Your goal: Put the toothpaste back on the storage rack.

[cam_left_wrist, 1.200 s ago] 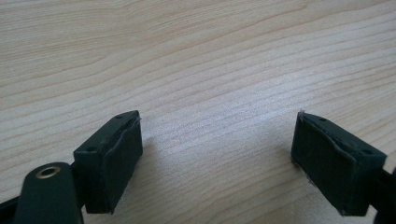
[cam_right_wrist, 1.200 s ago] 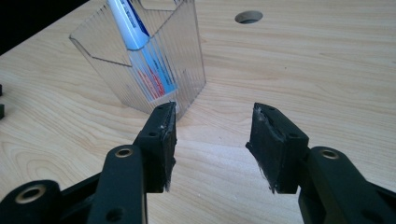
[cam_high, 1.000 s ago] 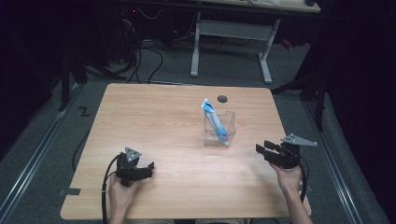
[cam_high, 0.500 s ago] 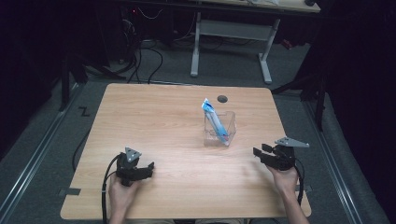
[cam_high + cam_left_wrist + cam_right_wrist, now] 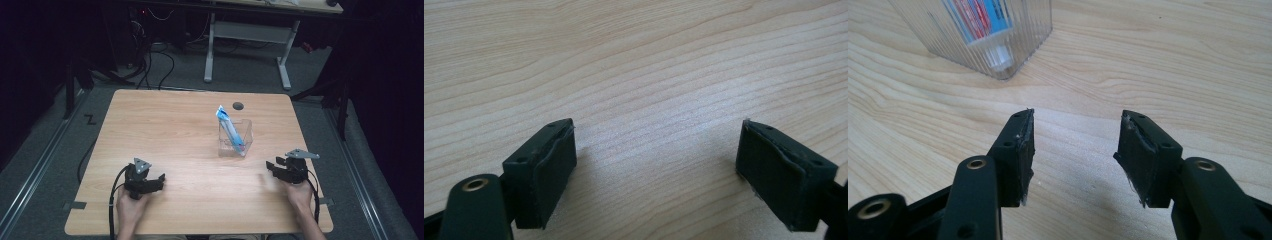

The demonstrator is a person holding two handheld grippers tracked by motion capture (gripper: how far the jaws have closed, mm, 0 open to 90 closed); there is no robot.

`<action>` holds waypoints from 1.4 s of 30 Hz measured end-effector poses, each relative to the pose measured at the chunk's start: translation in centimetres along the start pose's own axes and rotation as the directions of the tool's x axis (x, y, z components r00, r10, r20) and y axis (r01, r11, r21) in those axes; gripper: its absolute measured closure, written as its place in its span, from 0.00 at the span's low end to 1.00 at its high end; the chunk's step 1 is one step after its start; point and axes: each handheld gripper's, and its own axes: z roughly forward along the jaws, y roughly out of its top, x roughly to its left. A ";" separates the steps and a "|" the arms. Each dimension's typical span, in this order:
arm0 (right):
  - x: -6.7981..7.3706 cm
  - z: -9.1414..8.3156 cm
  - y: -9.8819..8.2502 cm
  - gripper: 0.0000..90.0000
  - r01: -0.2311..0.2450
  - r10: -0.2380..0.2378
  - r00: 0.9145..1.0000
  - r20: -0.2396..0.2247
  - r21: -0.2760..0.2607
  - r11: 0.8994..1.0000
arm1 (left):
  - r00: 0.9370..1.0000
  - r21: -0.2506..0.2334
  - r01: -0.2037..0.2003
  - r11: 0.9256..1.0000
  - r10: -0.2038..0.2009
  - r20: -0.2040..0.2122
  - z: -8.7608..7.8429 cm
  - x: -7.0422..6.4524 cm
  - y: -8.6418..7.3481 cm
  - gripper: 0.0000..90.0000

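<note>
**Two black handheld grippers, bare forearms**

The left gripper (image 5: 159,178) and right gripper (image 5: 272,165) are both matte black, each with a grey three-cornered plate on top and a black cable trailing back past the wrist. Each has two blocky rectangular jaws faced with dark rubber pads (image 5: 1024,150), frayed at the edges on the right one. Small screw holes dot the jaw sides; brass-coloured rivets sit in the linkage arms. The forearms show no sleeves.
</note>
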 end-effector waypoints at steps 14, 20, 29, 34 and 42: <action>0.3 1.3 -0.5 0.53 0.031 -0.032 0.999 0.032 0.036 0.999 | 1.000 0.000 0.000 1.000 0.000 0.000 0.0 0.0 0.0 0.19; 0.6 2.1 -0.6 0.52 0.045 -0.047 0.998 0.043 0.049 0.998 | 1.000 0.000 0.000 1.000 0.000 0.000 0.0 0.0 0.0 0.19; 1.0 2.9 -0.9 0.48 0.062 -0.066 0.996 0.057 0.060 0.996 | 1.000 0.000 0.000 1.000 0.000 0.000 0.0 0.0 0.0 0.19; 1.3 3.1 -1.1 0.45 0.076 -0.078 0.995 0.063 0.037 0.996 | 1.000 0.000 0.000 1.000 0.000 0.000 0.0 0.0 0.0 0.19; 1.3 3.1 -1.1 0.44 0.054 -0.056 0.996 0.065 0.040 0.998 | 1.000 -0.001 0.000 1.000 0.000 0.001 0.0 0.0 0.0 0.19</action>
